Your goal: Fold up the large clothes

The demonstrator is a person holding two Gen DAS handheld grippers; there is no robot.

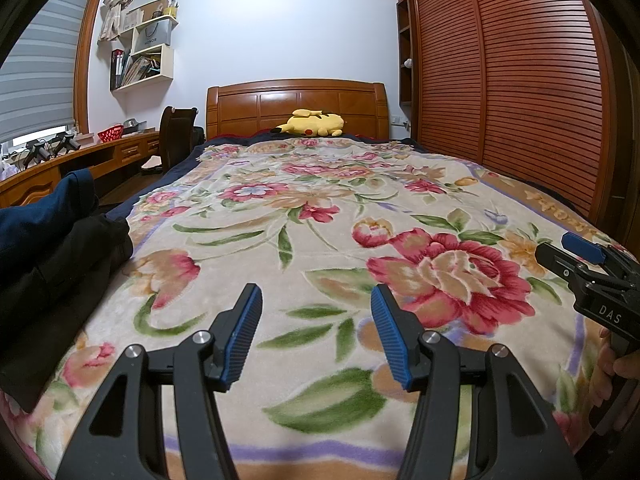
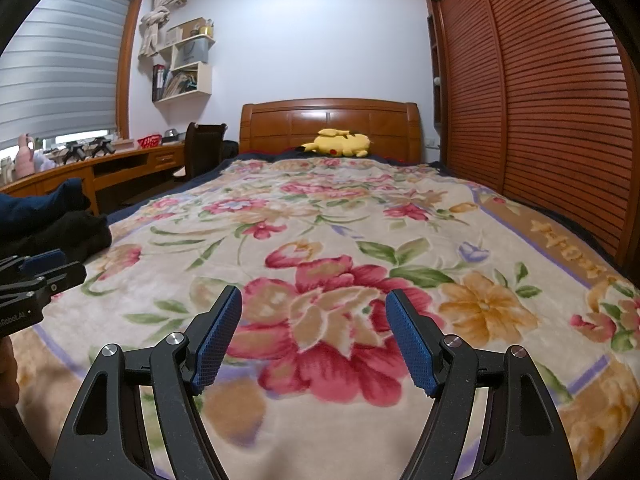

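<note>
While both claws hang over the near end of the bed, neither has anything between its blue pads: the left claw (image 1: 316,334) stands parted above the floral blanket (image 1: 320,208), and the right claw (image 2: 314,338) gapes somewhat wider over a big red bloom. Each claw also shows at the edge of the other's view. On the body of the right one the white letters "DAS" can be read, with fingers of the person's hand (image 1: 618,364) wrapped below it; on the left one a cut-off label ends in "Robot.AI".

Dark clothes (image 1: 52,256) lie heaped at the bed's left edge, a navy piece on top of a black one (how many garments there are I cannot tell), well apart from both claws and untouched.

At the far end a yellow plush toy (image 1: 312,123) lies against the wooden headboard (image 1: 296,106). White wall shelves (image 1: 148,56) hold books and a pale paper bag printed "HONOR". Below the window blind (image 1: 44,68), a curved wooden tabletop (image 1: 80,156) carries a red basket (image 1: 111,133) and two black stands. Slatted wardrobe doors (image 1: 508,72) run along the right. Woven characters on the blanket's brown border are too distorted to read.
</note>
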